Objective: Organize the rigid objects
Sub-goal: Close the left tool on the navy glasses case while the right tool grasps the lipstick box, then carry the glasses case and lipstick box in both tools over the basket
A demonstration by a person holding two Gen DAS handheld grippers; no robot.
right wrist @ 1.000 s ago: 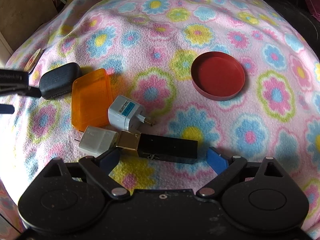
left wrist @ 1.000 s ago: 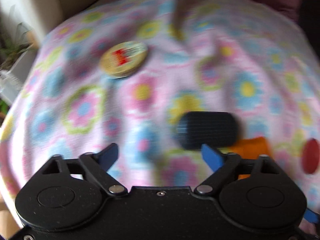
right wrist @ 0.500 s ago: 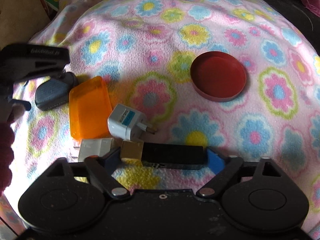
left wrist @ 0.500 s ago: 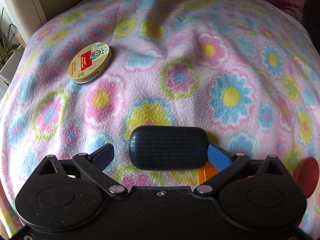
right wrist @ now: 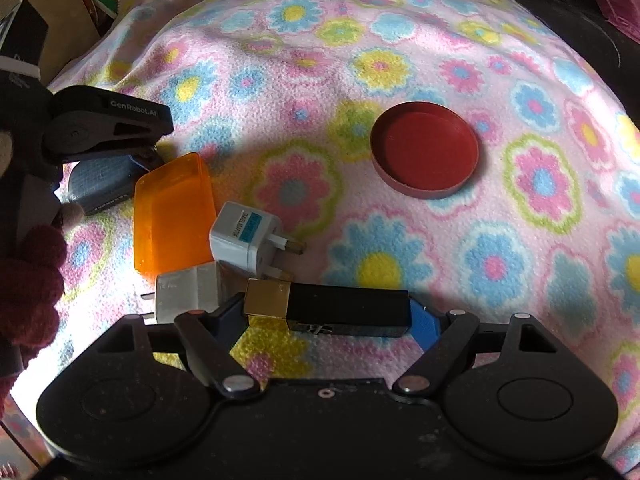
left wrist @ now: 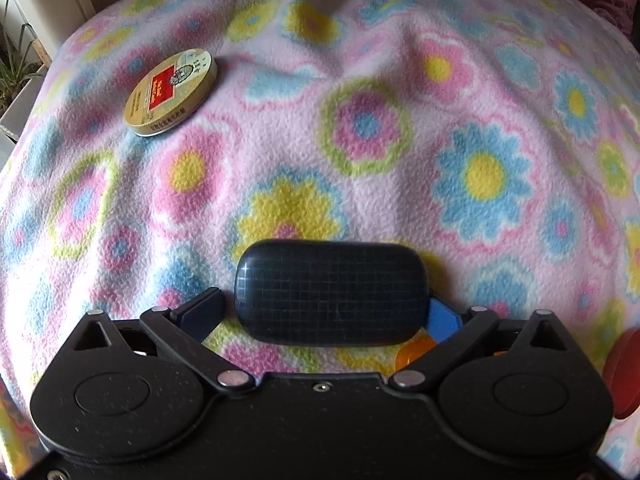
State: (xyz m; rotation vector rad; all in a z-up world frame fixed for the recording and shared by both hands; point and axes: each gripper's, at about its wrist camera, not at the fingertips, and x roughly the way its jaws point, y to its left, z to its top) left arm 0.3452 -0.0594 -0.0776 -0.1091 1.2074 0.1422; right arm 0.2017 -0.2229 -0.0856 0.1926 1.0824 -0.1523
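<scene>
A dark, grid-textured oblong case [left wrist: 330, 294] lies on the floral blanket, between the fingers of my left gripper [left wrist: 328, 308]. Its jaws are closing. The right pad touches the case's end, while a narrow gap shows at the left finger [left wrist: 202, 312]. In the right wrist view the same case [right wrist: 100, 186] sits under that gripper at the far left. My right gripper [right wrist: 326, 314] is shut on a black bar with a gold end [right wrist: 332, 308], one pad on each end. The bar lies flat on the blanket.
An orange translucent box [right wrist: 172, 216], a white travel adapter [right wrist: 246, 240] and a white plug [right wrist: 188, 292] crowd together left of the bar. A red round lid [right wrist: 424, 150] lies open side up. A gold round tin [left wrist: 172, 94] sits far left. A maroon sleeve [right wrist: 28, 280] is at the left edge.
My left gripper came down over the dark case, now straddles it, and its jaws have narrowed. My right gripper's fingers closed in on the black bar and have held still since.
</scene>
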